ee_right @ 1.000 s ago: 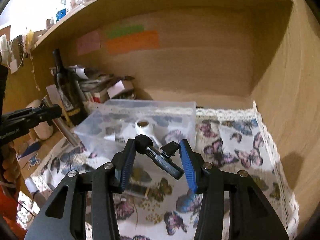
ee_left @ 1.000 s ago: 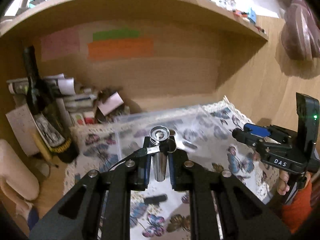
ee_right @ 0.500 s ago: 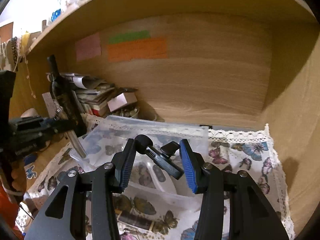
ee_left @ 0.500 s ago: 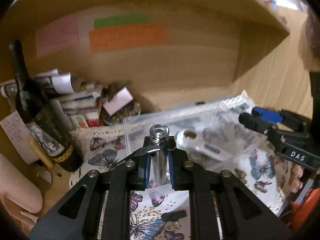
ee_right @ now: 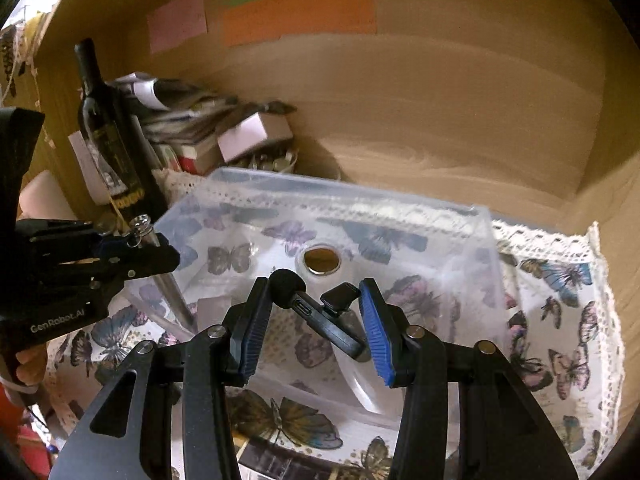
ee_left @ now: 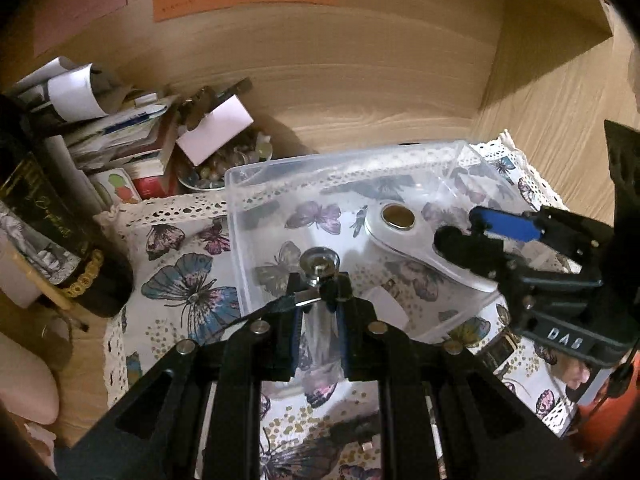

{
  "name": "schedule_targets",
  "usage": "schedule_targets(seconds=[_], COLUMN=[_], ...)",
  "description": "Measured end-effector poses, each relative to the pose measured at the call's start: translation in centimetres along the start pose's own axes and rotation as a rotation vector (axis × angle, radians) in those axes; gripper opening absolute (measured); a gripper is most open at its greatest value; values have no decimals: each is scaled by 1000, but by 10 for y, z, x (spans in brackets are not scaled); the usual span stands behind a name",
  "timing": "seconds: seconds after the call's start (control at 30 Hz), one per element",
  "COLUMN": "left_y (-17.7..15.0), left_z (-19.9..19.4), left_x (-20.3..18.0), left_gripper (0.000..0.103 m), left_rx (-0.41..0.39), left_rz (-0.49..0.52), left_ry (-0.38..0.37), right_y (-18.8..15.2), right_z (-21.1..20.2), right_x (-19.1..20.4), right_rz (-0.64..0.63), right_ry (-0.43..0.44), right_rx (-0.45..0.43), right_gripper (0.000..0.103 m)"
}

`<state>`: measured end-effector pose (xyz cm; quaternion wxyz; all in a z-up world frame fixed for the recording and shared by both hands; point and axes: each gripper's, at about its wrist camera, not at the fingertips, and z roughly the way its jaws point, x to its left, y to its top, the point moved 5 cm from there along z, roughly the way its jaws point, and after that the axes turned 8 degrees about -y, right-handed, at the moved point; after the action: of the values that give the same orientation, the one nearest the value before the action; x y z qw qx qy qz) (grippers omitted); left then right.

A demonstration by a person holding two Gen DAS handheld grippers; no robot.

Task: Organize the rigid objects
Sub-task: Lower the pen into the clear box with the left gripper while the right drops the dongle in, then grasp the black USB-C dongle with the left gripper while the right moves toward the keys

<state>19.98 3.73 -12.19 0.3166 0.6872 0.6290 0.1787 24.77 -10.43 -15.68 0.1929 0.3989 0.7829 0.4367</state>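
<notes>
While the left hand-held gripper (ee_left: 318, 312) stays clamped on a slim metal cylinder (ee_left: 319, 280) that stands upright between its pads, its tip has come over the near left wall of the clear plastic box (ee_left: 256, 236), lower and closer to it than a second ago. From the right wrist camera that same hand-held gripper sits at nine o'clock, the cylinder's shaft slanting down beside the box wall. The right hand-held gripper (ee_right: 316, 316) is clamped on a small black clip-on microphone (ee_right: 320, 312) (foam ball at its left pad, clip toward the right pad), held above the open box. Inside the box, at about twelve o'clock from the microphone, lies a white curved object (ee_right: 320, 260) with a round brass-coloured disc set in it. The box rests on a butterfly-print cloth (ee_right: 560, 320) with a lace edge, spread over the wooden surface. A dark wine bottle (ee_right: 108, 136) stands at ten o'clock, next to a heap of papers and small boxes (ee_right: 200, 128).
</notes>
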Motion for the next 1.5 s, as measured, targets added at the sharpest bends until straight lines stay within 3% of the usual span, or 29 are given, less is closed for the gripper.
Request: schedule_targets(seconds=[0.37,0.7,0.97,1.17,1.3,1.5], left_y=[8,6,1,-14,-27,-58], left_z=[22,-7,-45,-62,-64,-49], left_x=[-4,-13,-23,-25,-21,-18], left_gripper=[15,16,53,69,75,81], left_rx=[41,-3,-88,-112,-92,-3], left_rz=[-15,7,19,27,8,-6], left_ry=[-31,-40,-31,-3,-1,-4], right_y=[-3,3,4,-12,-25,-51], right_z=[13,-11,-57,-75,-77,-68], right_x=[-1,-1,-8,-15,-19,-18], right_rz=[11,7,3,26,49,72], right_ry=[20,10,-21,-43,-56,-49], right_rx=[34,-24,-127,-136,-123,-49], right_gripper=[43,45,60,69,82,83])
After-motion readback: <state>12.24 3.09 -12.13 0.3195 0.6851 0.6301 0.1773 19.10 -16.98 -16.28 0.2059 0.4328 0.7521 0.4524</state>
